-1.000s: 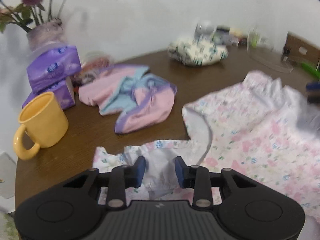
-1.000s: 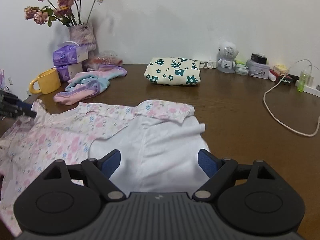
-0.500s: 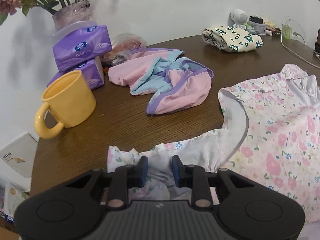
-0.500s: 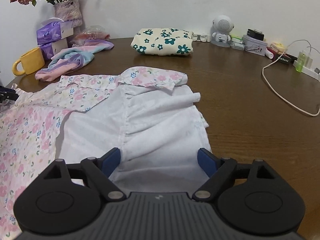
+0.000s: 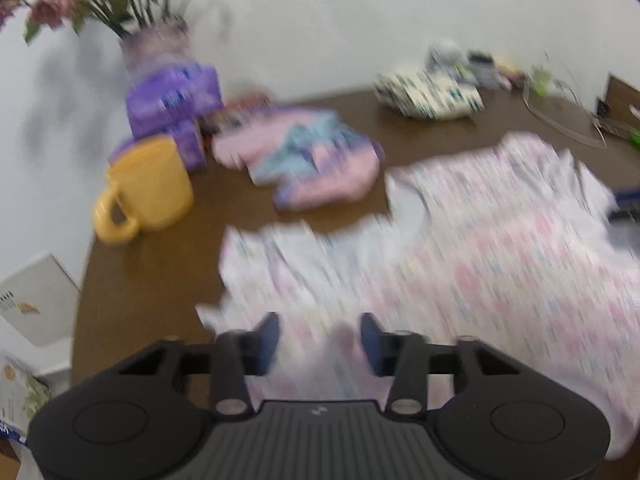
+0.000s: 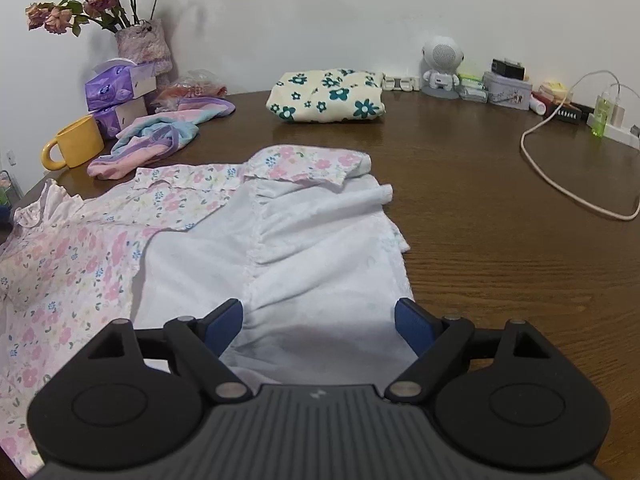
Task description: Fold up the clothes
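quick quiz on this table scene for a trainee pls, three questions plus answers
1. True or false: the yellow mug stands beside the purple tissue packs.
2. What lies between the open right tongs? A) the white inside of the pink floral garment B) the white cable C) the yellow mug
3. Which garment already lies folded near the wall?
Key: 1 true; 2 A; 3 the cream cloth with green flowers.

The right gripper hangs with its fingers spread wide over the white inner side of the floral garment, cloth lying between them. Beyond the fingertips sits a folded flowered cloth; a yellow mug stands far left.
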The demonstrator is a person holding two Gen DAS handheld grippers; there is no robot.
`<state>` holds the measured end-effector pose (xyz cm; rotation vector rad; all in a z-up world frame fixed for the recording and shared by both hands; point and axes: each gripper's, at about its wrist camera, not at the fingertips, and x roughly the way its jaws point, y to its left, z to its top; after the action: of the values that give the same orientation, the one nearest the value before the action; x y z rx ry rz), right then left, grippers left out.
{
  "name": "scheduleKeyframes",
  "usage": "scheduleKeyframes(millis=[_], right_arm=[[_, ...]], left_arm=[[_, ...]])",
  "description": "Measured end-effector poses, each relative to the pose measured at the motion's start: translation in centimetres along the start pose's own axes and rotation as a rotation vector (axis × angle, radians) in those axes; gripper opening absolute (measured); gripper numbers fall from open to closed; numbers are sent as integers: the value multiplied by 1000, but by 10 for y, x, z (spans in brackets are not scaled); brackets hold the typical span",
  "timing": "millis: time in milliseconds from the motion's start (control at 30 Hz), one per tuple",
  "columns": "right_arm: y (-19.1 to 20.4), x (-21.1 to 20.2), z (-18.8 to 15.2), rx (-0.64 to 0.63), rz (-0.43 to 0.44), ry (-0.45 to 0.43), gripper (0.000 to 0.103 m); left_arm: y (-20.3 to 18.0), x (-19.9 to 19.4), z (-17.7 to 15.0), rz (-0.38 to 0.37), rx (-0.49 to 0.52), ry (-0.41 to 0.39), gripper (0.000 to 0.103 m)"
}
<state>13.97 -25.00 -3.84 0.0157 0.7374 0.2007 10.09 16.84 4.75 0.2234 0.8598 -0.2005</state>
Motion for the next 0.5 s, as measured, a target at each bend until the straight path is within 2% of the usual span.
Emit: scheduleKeyframes(millis=[100,200,333,500], right_arm=[[4,3,-3,-36,-23,18,84],[4,4,-4,-39,-45,26,84],[0,0,-9,-25,-73,22,84],[-7,-8,-16,2,-110,14,84]], left_arm=[[-12,-3,-18,30,36,44,13],[-12,-4,-25,58,20,35,15],[-13,3,-23,121,45,13,16],[-17,15,-13,147,87,-8,16]])
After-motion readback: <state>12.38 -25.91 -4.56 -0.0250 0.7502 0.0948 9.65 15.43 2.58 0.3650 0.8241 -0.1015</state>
